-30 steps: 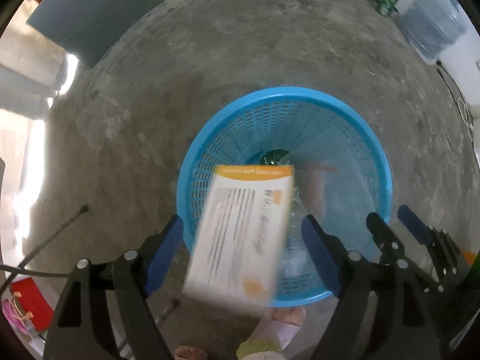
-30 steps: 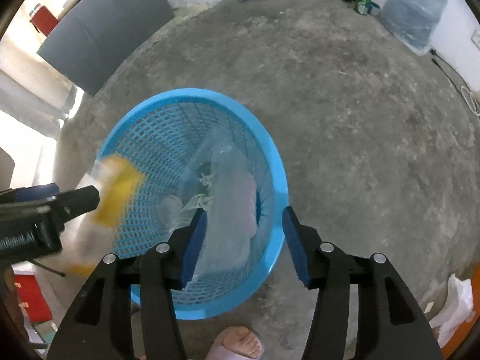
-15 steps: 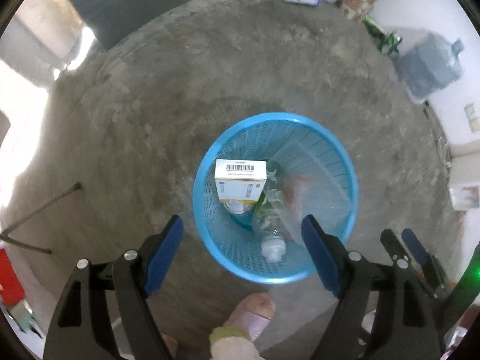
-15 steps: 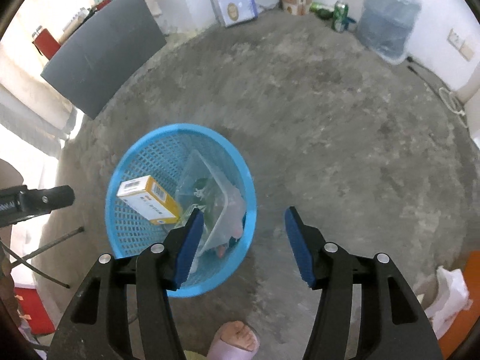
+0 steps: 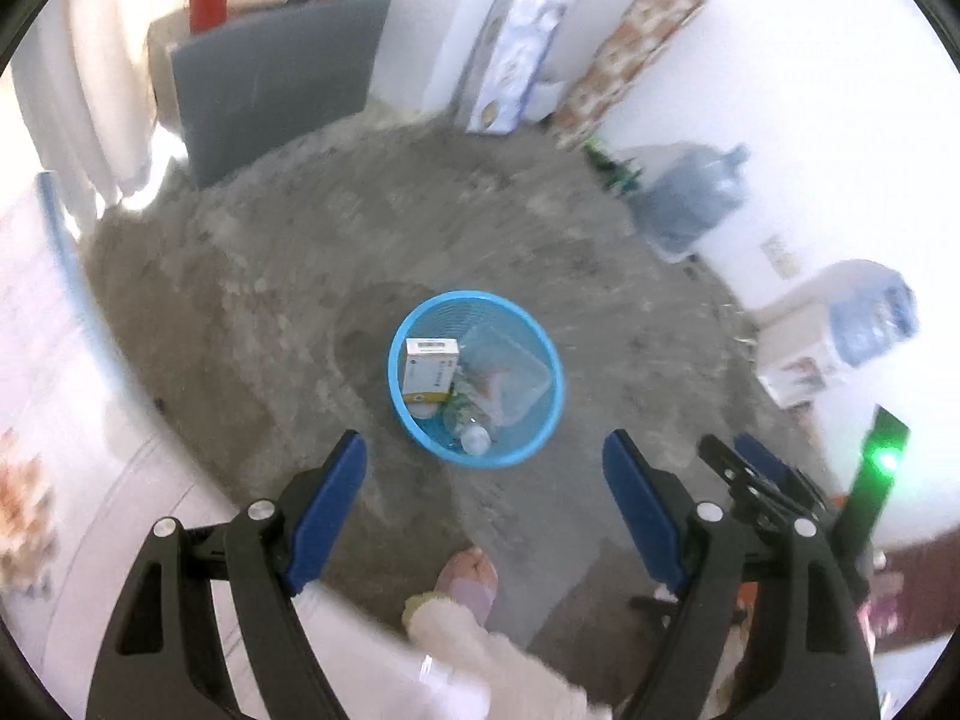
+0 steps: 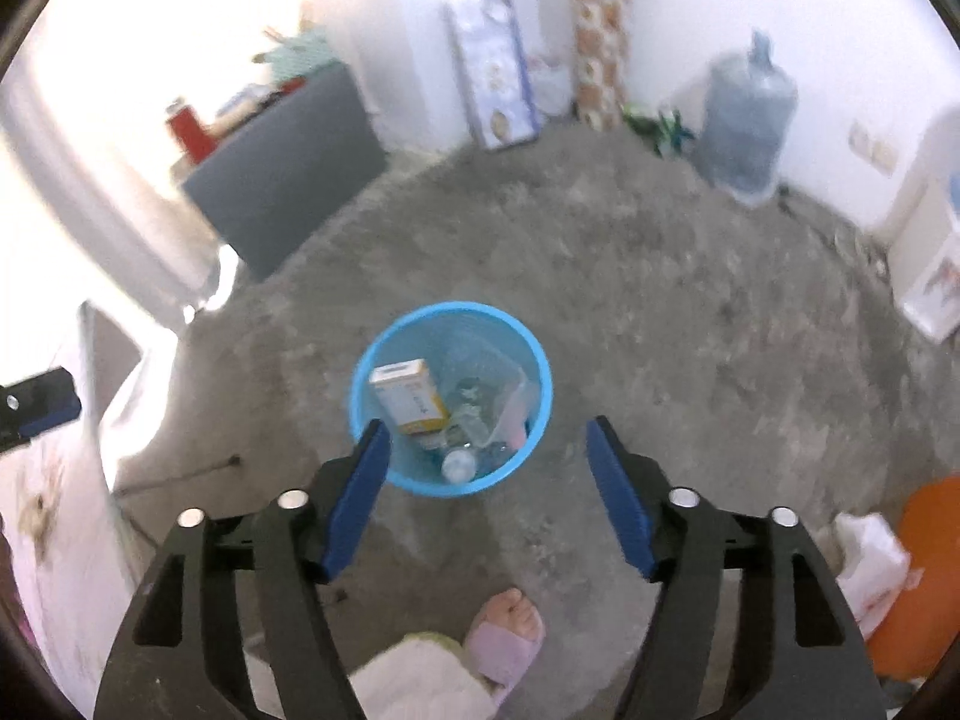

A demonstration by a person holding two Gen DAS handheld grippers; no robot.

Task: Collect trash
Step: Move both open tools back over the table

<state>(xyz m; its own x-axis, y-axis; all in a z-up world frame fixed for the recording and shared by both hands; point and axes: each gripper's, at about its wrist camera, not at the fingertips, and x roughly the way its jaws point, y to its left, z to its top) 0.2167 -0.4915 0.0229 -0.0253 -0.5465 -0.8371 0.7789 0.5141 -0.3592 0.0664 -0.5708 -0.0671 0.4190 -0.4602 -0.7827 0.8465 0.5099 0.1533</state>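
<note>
Left tool [image 5: 483, 459]: jaws spread wide, nothing held, raised above the concrete floor [image 5: 288, 276]. Dark grey panel [image 5: 270, 78] is leaned at ten o'clock; printed cartons [image 5: 516, 60] are stood against the wall at twelve. Blue mesh basket [image 5: 543, 420] is set at centre, holding a white-and-orange box [image 5: 427, 371] at nine o'clock, a clear plastic bottle [image 5: 474, 435] at six and a clear plastic tray [image 5: 510, 366] at three. Water jug [image 5: 690, 198] is placed at two o'clock. Right tool [image 6: 487, 444]: jaws spread wide, nothing held, basket [image 6: 528, 450] unobstructed between them. Slippered foot [image 6: 507, 630] is seen at six.
</note>
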